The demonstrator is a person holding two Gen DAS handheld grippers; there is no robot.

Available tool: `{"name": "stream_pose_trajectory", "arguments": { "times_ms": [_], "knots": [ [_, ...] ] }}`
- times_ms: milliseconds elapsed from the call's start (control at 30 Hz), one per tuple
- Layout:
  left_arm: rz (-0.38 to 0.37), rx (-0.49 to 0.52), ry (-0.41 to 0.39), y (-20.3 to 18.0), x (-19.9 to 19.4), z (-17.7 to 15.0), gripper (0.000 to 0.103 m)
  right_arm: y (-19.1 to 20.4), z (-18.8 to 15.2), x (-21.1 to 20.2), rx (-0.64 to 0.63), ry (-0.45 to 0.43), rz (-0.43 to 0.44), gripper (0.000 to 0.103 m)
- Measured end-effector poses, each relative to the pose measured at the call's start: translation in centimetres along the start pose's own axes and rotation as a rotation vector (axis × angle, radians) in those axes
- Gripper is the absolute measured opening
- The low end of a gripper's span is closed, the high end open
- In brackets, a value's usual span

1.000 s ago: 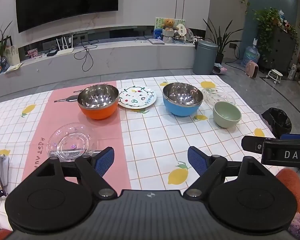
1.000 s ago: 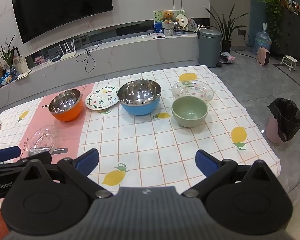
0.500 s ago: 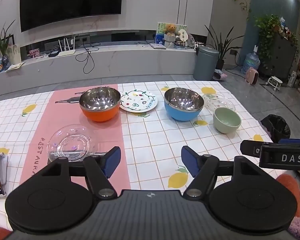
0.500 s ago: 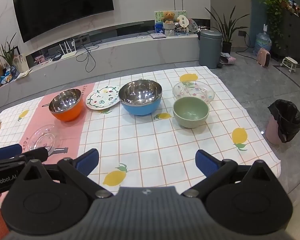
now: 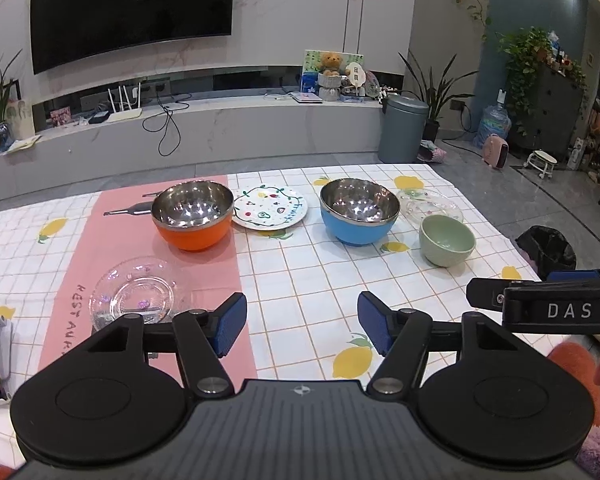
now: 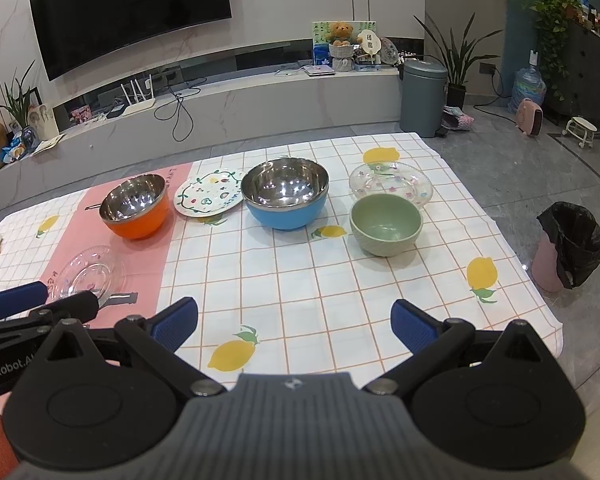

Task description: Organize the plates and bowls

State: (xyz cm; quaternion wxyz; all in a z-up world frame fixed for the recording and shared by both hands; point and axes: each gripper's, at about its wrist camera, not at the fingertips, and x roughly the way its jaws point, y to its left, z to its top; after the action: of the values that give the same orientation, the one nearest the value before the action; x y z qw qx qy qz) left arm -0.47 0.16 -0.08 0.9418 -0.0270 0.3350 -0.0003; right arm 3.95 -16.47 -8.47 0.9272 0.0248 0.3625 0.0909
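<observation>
3 bowls on bench: orange bowl (image 5: pixel 194 216), blue bowl (image 5: pixel 359 211), green bowl (image 5: pixel 446 240). 3 plates: painted plate (image 5: pixel 270 211), 2 glass plates (image 5: pixel 134 293) (image 5: pixel 432 204). Left gripper (image 5: pixel 299 322) jaws closing, nothing between; right gripper (image 6: pixel 294 322) jaws wide, nothing held.

Right gripper (image 6: pixel 294 322) over near tabletop (image 6: pixel 300 280) edge, fingers (image 6: pixel 176 322) spread, nothing between. Far row, left to right: orange bowl (image 6: pixel 136 210), painted plate (image 6: pixel 208 198), blue bowl (image 6: pixel 286 196), green bowl (image 6: pixel 386 224) with glass plate (image 6: pixel 392 184) behind. 1 clear plate (image 6: pixel 88 274) near left.
</observation>
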Motion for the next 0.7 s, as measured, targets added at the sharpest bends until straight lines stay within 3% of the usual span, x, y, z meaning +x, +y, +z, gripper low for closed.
{"name": "stream_pose_trajectory", "arguments": {
  "times_ms": [700],
  "knots": [
    [-0.011,-0.001,-0.003,-0.06,-0.19,0.15,0.075,0.23,0.27,0.11,-0.01,-0.005,0.001,0.1]
  ]
}}
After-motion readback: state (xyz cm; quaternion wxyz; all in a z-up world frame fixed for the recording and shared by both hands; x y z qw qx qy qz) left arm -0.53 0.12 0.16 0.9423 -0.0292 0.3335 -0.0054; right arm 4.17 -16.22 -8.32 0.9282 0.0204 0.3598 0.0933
